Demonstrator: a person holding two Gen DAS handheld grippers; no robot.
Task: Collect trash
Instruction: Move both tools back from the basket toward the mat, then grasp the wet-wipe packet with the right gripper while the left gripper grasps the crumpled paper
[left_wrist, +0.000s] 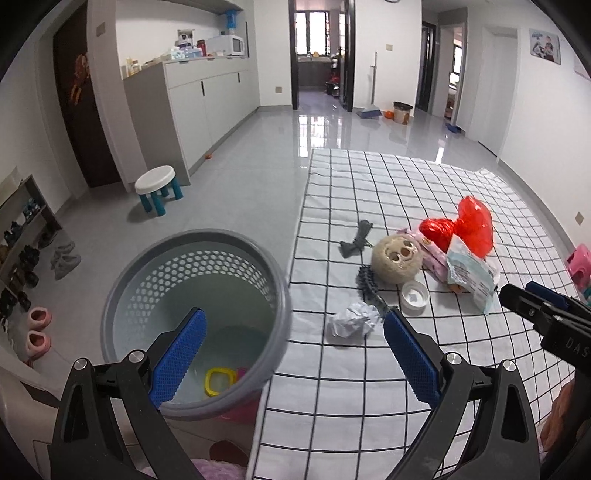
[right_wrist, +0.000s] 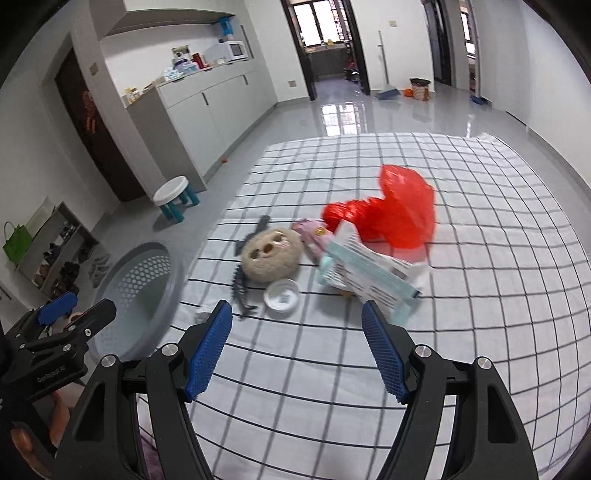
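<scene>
A pile of trash lies on the checked cloth (left_wrist: 369, 387): a crumpled white paper ball (left_wrist: 354, 319), a white lid (left_wrist: 414, 297), a red plastic bag (left_wrist: 460, 229), a light-blue printed packet (left_wrist: 471, 275), a pink packet (left_wrist: 432, 254), a round beige plush (left_wrist: 395, 260) and a dark comb (left_wrist: 369, 286). The grey perforated bin (left_wrist: 195, 310) stands left of the cloth with a yellow piece inside. My left gripper (left_wrist: 295, 325) hangs open over the bin's rim and the paper ball. My right gripper (right_wrist: 297, 317) is open and holds nothing, just short of the lid (right_wrist: 282, 294) and packet (right_wrist: 369, 280).
A white stool with teal legs (left_wrist: 159, 188) stands on the grey floor beyond the bin. A shoe rack (left_wrist: 22, 236) lines the left wall, with pink slippers (left_wrist: 37, 332) beside it. A pink object (left_wrist: 581, 262) sits at the cloth's right edge. Cabinets run along the far left.
</scene>
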